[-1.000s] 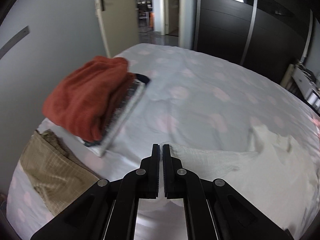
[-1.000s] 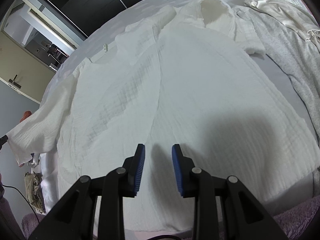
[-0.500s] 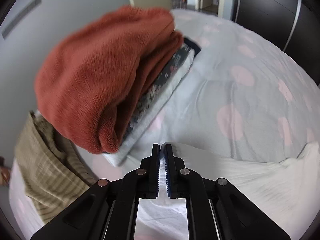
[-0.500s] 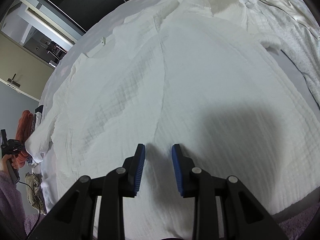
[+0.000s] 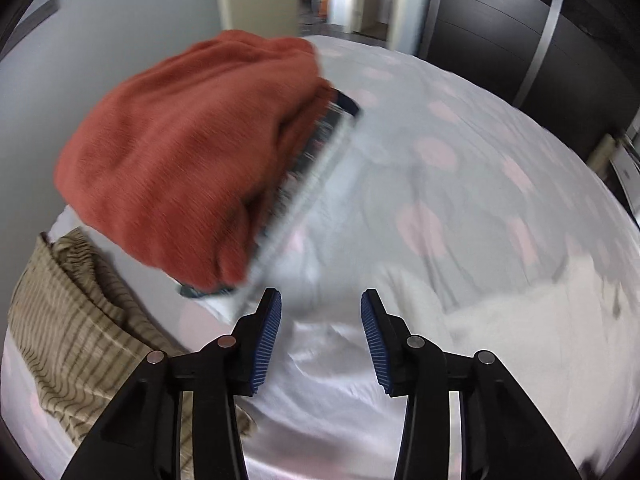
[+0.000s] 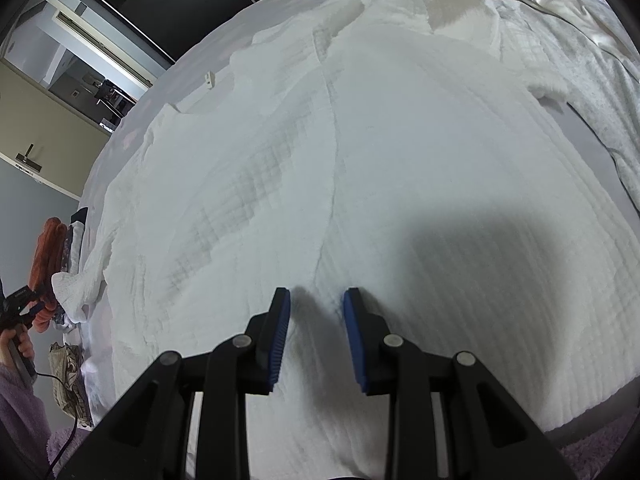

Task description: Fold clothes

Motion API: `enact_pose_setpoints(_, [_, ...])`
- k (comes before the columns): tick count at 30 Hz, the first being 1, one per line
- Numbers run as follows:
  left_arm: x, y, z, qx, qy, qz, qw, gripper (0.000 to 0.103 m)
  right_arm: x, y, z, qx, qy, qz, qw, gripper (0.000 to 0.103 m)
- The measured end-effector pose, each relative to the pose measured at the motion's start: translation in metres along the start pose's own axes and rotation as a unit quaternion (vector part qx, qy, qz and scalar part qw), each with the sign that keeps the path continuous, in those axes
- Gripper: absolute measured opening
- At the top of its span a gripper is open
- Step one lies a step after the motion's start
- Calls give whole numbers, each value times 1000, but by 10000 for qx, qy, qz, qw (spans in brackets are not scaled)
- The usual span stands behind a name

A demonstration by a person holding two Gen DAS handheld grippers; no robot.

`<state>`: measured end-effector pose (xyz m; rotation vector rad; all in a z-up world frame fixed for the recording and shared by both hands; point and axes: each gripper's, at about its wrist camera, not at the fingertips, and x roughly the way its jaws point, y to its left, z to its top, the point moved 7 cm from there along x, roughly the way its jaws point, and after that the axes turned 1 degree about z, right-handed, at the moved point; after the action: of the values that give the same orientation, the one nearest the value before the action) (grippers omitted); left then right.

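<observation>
Across the bed (image 6: 224,52) lies the white shirt (image 6: 360,168), spread flat and front up, collar at the far end, one sleeve (image 6: 76,288) bunched at the left edge near a stack of folded clothes (image 5: 192,152) topped by a rust-red knit. A striped beige garment (image 5: 80,336) lies beside that stack.

Step in hand, as I judge it: laying the sleeve out before the first fold. To do it well, leave the sleeve flat and clear of the folded stack, smooth the bunching, then take both hem corners together so the fold line runs straight along the placket.

Left gripper (image 5: 320,320): jaws have just been opening, now about half apart, nothing between the pads, only pale fabric beneath. That view is motion-blurred, so whether the tips brush the cloth I cannot tell.

Right gripper (image 6: 316,320): jaws parted to a middling gap, hovering over the shirt's lower front near the hem, holding nothing; pads look just above the fabric, casting a shadow on it.

A hand (image 6: 18,340) in a lilac sleeve shows at the far left.
</observation>
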<state>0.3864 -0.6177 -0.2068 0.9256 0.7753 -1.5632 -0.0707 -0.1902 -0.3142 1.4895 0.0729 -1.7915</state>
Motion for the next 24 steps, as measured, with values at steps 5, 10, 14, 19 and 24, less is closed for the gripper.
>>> enact_pose_setpoints(5, [14,-20,-21,385,158,-191,9990,44,1,1,0,-19,4,-2,10000,27])
enact_pose_setpoints(10, [35,-23,-10,-373,224,-684,9967,44,2,0,0,-28,42,-30,10000,27])
enact_pose_setpoints(14, [51,-24,5,-894,266,-832,9922,44,3,1,1,-31,32,-42,10000,27])
enact_pose_setpoints(19, [75,-30,22,-1220,381,-1056,9862,44,8,2,2,-25,37,-40,10000,27])
enact_pose_setpoints(24, [94,-42,28,-1253,503,-1210,9834,44,10,1,4,-32,17,-61,10000,27])
